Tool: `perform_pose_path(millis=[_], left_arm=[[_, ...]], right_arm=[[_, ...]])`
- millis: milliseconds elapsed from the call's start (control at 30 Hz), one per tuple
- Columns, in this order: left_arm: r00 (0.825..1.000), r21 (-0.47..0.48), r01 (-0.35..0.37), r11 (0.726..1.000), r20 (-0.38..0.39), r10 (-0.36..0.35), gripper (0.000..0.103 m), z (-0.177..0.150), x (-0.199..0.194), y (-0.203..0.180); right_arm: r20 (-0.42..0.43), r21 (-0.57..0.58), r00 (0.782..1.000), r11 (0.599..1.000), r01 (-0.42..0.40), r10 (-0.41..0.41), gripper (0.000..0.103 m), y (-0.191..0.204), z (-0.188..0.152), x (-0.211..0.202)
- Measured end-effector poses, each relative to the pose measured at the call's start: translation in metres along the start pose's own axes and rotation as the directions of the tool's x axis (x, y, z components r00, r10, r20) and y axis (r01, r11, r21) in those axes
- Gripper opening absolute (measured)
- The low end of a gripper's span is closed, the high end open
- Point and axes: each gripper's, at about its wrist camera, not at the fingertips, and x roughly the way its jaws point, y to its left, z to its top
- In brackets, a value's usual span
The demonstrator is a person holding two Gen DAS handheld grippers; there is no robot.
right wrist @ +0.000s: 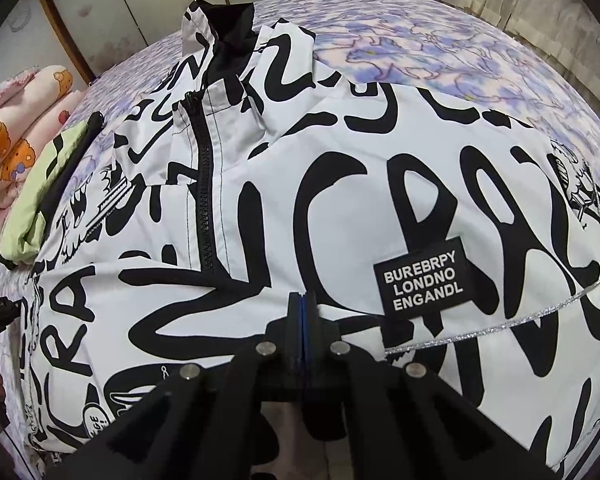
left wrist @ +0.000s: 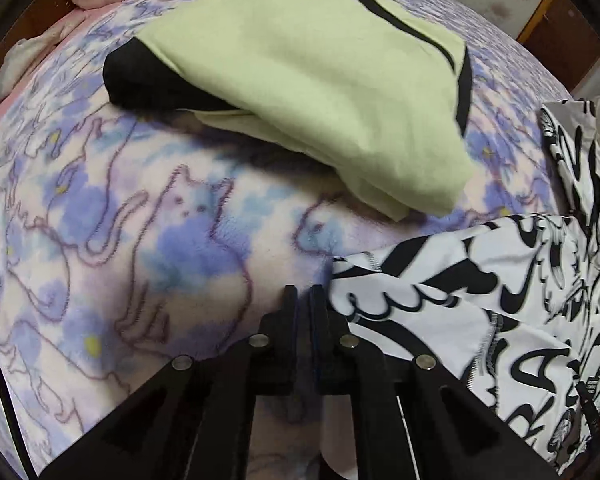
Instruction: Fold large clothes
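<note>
Sprawling front-up across a bed, a white jacket [right wrist: 340, 184] covered in bold black graffiti lettering shows a black zipper [right wrist: 204, 184] and a black label patch [right wrist: 422, 276]. Both the left gripper [left wrist: 302, 294] beside its edge and the right gripper [right wrist: 302, 300] above its chest have fingers closed, holding nothing. A lilac cat-print blanket [left wrist: 140, 240] covers the bed, with a folded pale-green garment [left wrist: 300, 80] nearby.

- A fleece blanket [left wrist: 148, 240] printed with purple and blue cats covers the bed.
- At the blanket's far edge lies a rolled pink quilt [right wrist: 24, 128] (orange bear cartoons on it).
- Off the blanket's far left edge, a grey cloth [left wrist: 12, 68] lies on pink bedding.
- Beyond the blanket stand pale cabinet doors [right wrist: 140, 12] with faint pink blotches.
</note>
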Motion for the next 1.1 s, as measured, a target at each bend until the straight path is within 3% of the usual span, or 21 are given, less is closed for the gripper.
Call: perform_pose_path(millis=[167,233,367,500,767,1033,1100], left_arm=[[1.000,0.029,-0.005,1.000,0.013,0.005,0.008,0.000,-0.026,-0.010],[0.999,0.034,0.026,0.999,0.024,-0.027,0.019,-0.004,-0.041,-0.013],[0.998,0.072,0.057,0.996,0.023,-0.059,0.019,-0.028,-0.070,-0.019],[0.996,0.119,0.087,0.989,-0.040,-0.083,0.019,-0.071,-0.089,-0.021],[0.980,0.133,0.130,0.982,-0.165,-0.107,0.018,-0.155,-0.090,-0.015],[0.987,0.122,0.083,0.989,-0.150,-0.064,0.018,-0.191,-0.092,-0.003],[0.991,0.177,0.051,0.983,-0.128,-0.029,0.018,-0.199,-0.094,-0.006]], right_arm=[[0.011,-0.002,1.000,1.000,0.006,-0.006,0.000,0.005,0.008,-0.017],[0.032,-0.012,0.999,1.000,-0.010,0.010,0.000,0.009,0.009,-0.029],[0.052,-0.070,0.996,0.995,-0.072,0.076,0.001,0.023,0.003,-0.055],[-0.009,-0.095,0.983,0.979,-0.182,0.182,0.001,0.033,-0.017,-0.066],[-0.153,-0.127,0.965,0.964,-0.234,0.214,0.001,0.045,-0.063,-0.058],[-0.220,-0.140,0.956,0.964,-0.227,0.193,0.001,0.035,-0.087,-0.053],[-0.218,-0.157,0.958,0.962,-0.223,0.187,0.001,0.036,-0.090,-0.054]])
